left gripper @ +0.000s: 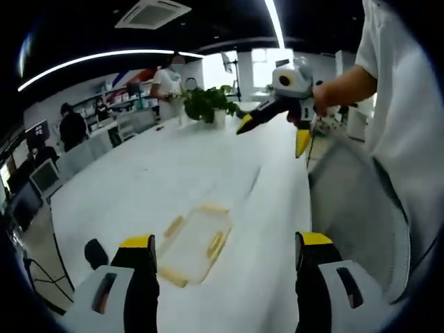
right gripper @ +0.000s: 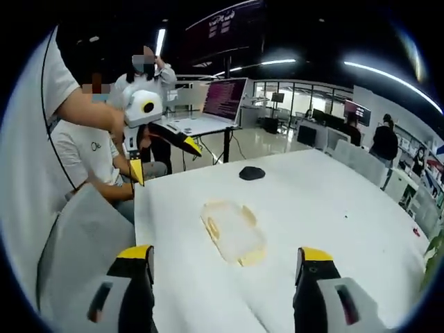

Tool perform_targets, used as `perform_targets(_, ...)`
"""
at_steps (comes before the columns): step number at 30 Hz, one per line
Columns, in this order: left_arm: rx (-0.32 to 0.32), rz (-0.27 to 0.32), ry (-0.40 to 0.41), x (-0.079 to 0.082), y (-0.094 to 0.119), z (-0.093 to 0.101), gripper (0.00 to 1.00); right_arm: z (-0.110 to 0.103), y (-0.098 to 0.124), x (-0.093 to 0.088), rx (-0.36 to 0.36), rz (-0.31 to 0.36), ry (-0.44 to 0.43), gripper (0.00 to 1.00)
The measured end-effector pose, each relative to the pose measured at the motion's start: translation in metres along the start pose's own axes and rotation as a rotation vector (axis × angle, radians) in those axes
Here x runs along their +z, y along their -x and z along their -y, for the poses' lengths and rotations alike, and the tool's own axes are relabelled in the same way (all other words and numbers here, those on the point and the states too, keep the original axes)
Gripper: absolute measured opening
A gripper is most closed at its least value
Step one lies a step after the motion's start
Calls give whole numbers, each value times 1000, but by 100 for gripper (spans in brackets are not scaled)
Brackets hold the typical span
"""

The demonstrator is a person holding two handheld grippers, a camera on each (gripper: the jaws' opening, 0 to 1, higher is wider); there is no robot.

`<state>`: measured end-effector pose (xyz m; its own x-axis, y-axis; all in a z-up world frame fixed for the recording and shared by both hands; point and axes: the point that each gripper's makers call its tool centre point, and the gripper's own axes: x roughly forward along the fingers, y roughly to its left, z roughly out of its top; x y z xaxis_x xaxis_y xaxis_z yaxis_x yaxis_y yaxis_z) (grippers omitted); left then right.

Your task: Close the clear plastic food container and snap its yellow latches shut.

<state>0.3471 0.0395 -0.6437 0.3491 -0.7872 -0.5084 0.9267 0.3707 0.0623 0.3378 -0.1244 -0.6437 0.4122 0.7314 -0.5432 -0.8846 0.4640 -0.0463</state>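
**Both grippers up in the air, container untouched on the table**

So here the clear plastic food container lies flat on the white table, a fair way in from the near edge, with its yellow latches sticking out along the sides. The right gripper view has the same container near the middle of the tabletop, a small dark object lying well beyond it. Hard to tell from these fisheye shots whether the lid is already seated or just resting on top, it's too see-through.

Neither gripper is on it. The left gripper has its jaws spread wide, nothing between them, hovering above and short of the container. The right gripper is the same deal, jaws apart and empty, well clear of the box. Each one also shows up in the other's view, held up high by a hand with yellow-tipped jaws parted.

My read: this is the approach, before any contact. Next move probably means bringing both down to the container, pressing the lid square if it isn't, then pushing each latch over its edge while the other gripper steadies the box so it doesn't skate on that smooth table. There's a potted plant at the far end, not in the way.
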Motion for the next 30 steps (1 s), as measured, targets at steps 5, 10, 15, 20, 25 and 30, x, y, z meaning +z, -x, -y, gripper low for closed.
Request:
perform_targets(5, -4, -19, -20, -4, -3, -12, 80, 3, -13, -5, 29, -39, 45, 82)
perform_targets(10, -26, -45, -27, -12, -8, -18, 79, 6, -23, -7, 43, -73, 91, 81)
perform_targets(15, -34, -61, -41, -16, -12, -27, 78, 13, -32, -7, 54, -87, 109, 80)
perform_targets(20, -51, -89, -60, -22, -15, -35, 76, 22, -40, -8, 63, -95, 106, 79)
perform_targets(25, -75, -119, -98, -29, -17, -42, 74, 27, -47, -12, 78, -112, 106, 78)
perform_targets(30, -103, -162, -138, -39, -21, -47, 72, 34, -53, -15, 83, -129, 117, 75)
